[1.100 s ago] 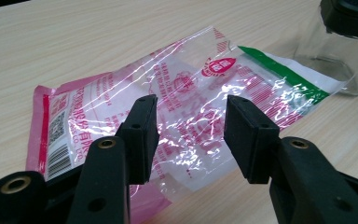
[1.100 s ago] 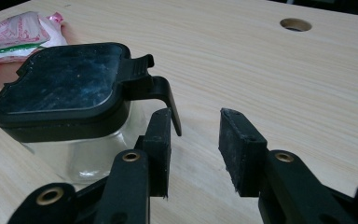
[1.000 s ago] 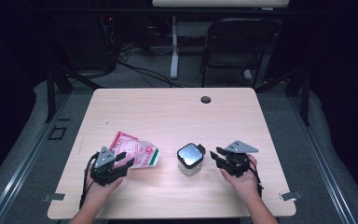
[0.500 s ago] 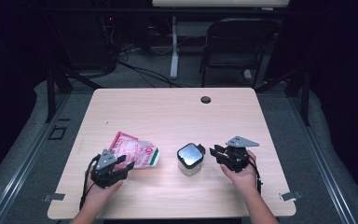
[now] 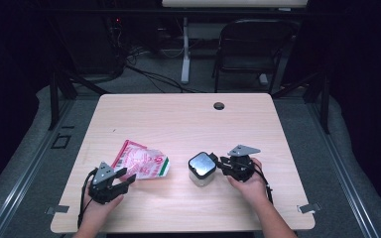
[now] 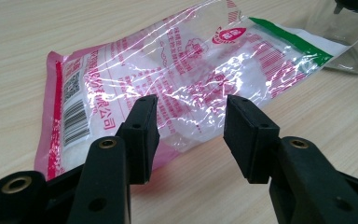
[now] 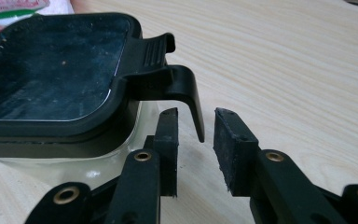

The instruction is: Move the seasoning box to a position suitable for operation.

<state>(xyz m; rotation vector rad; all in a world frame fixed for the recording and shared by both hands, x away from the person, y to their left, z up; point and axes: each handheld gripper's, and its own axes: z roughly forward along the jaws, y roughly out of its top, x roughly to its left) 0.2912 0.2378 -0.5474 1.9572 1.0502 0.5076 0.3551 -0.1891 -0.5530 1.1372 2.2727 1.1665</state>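
Left gripper [image 5: 124, 179], near edge of the pale wooden table [image 5: 178, 114], held in the person's left hand [image 5: 96, 206]: jaws spread, nothing between them. In the left gripper view the gripper [image 6: 191, 126] hangs just over the near corner of the crinkly clear plastic bag with pink and red print and a green strip [image 6: 177, 79], pads not pressing it. Bag [image 5: 141, 161] lies flat, left of centre.

Right gripper [image 5: 217, 166], right hand [image 5: 252, 186]: jaws apart, having just been closing. In the right gripper view the gripper [image 7: 196, 140] straddles the lid's hanging black latch tab [image 7: 186, 98], no pad pressing it. The square clear container with black clip-on lid [image 5: 202, 168] stands upright just beside the bag, right of it.

Farther back: small round black grommet [image 5: 219, 105] near the table's far edge; black folding chair [image 5: 250, 49] beyond.
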